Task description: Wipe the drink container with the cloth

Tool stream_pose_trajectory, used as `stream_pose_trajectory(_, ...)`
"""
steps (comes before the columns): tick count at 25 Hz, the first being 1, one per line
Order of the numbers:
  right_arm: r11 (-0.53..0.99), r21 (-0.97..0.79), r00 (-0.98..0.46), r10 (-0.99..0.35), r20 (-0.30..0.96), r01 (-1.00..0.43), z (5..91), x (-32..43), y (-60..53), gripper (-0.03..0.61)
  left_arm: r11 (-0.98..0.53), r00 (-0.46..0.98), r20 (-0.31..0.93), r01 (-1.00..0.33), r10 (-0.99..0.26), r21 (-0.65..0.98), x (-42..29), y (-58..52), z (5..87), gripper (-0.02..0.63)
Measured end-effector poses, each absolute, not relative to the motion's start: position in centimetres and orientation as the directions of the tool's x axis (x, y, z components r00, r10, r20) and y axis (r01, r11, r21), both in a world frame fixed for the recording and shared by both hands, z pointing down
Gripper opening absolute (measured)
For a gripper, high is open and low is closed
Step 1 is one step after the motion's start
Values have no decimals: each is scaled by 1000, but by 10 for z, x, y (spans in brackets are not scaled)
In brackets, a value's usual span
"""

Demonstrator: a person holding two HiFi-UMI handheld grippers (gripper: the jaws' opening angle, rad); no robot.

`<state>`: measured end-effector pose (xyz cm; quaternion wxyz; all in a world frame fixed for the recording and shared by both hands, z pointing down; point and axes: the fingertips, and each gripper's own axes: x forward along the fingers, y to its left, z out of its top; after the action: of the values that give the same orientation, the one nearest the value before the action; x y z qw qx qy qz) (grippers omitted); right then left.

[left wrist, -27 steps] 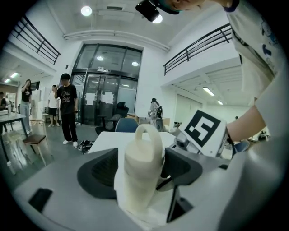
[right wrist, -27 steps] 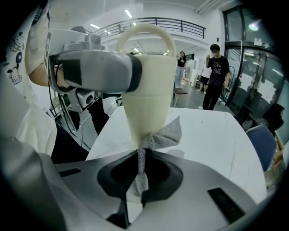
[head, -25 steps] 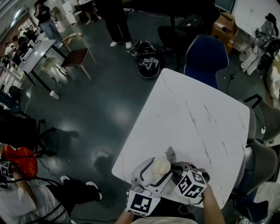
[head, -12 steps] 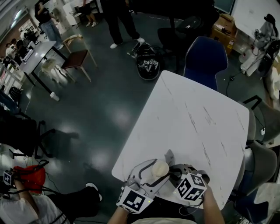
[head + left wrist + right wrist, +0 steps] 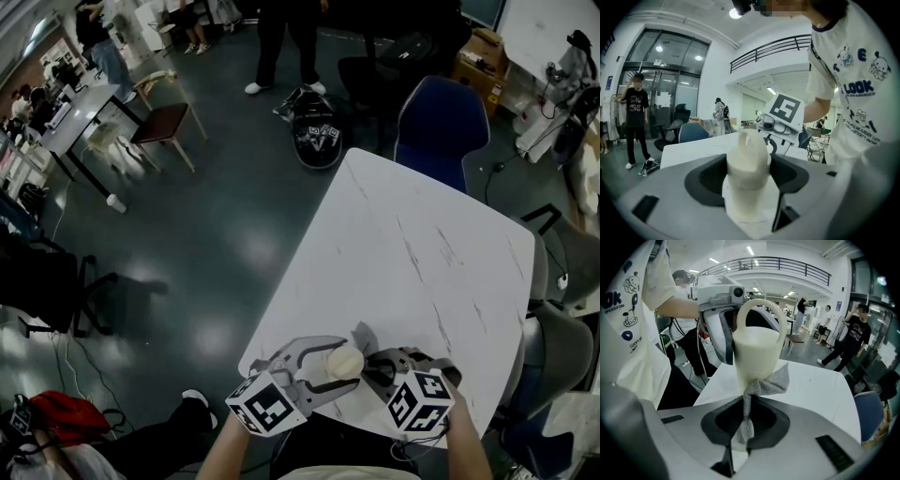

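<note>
Left gripper (image 5: 330,364) is clamping the cream drink container (image 5: 748,161) at the white table's (image 5: 422,253) near edge. Right gripper (image 5: 740,437) is pinching the grey cloth (image 5: 766,383), apparently pressing it against the container.

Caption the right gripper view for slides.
Right gripper holds grey mesh cloth against cream handled drink container gripped by left gripper.

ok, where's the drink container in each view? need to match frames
Head view: drink container at bottom centre, at the table's near edge.
Left gripper view: dead centre, gripped between the jaws.
Right gripper view: upper centre, with the cloth against its lower side.
Shared landmark: the white table.
</note>
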<state>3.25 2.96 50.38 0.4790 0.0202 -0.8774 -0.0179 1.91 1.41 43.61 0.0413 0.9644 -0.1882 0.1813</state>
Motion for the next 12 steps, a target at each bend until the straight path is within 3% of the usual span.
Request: stream_pose_trajectory(12, 1000, -13, -511, 9, 860, -4, 538, 28, 25, 32, -947, 886, 357, -320, -295, 13, 19, 14, 436, 290)
